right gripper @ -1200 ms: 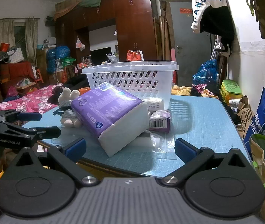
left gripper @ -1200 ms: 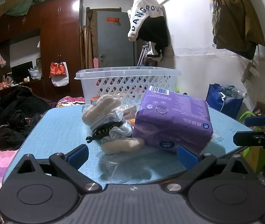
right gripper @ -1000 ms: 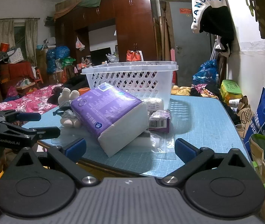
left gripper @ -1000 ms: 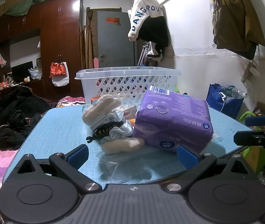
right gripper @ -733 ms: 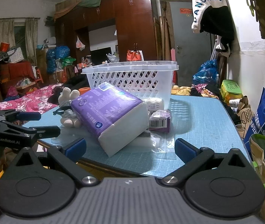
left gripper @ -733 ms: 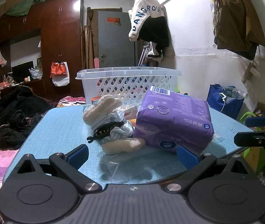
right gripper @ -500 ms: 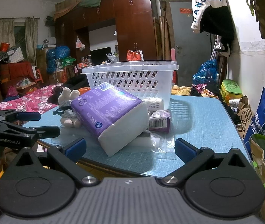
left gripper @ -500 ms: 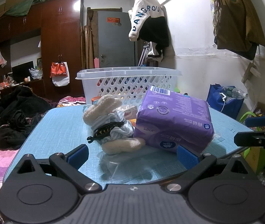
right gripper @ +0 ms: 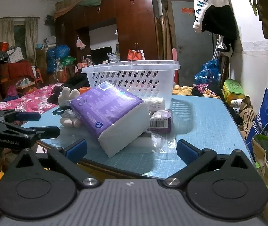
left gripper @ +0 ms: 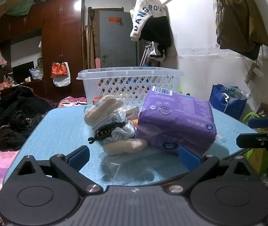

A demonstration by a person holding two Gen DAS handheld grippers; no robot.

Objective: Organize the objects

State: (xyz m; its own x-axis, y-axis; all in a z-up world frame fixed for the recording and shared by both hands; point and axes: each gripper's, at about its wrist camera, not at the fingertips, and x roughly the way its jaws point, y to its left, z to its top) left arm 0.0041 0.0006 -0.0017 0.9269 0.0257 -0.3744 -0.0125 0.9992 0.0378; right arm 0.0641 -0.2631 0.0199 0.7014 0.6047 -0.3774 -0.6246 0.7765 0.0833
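Hovering both grippers, left [left gripper: 133, 156] and right [right gripper: 131, 148], jaws wide and empty, at the table [left gripper: 58, 126] edge, we judge the purple pack [left gripper: 175, 124] before the basket [left gripper: 130, 75] light, soft, slippery, best pinched across its narrow end.
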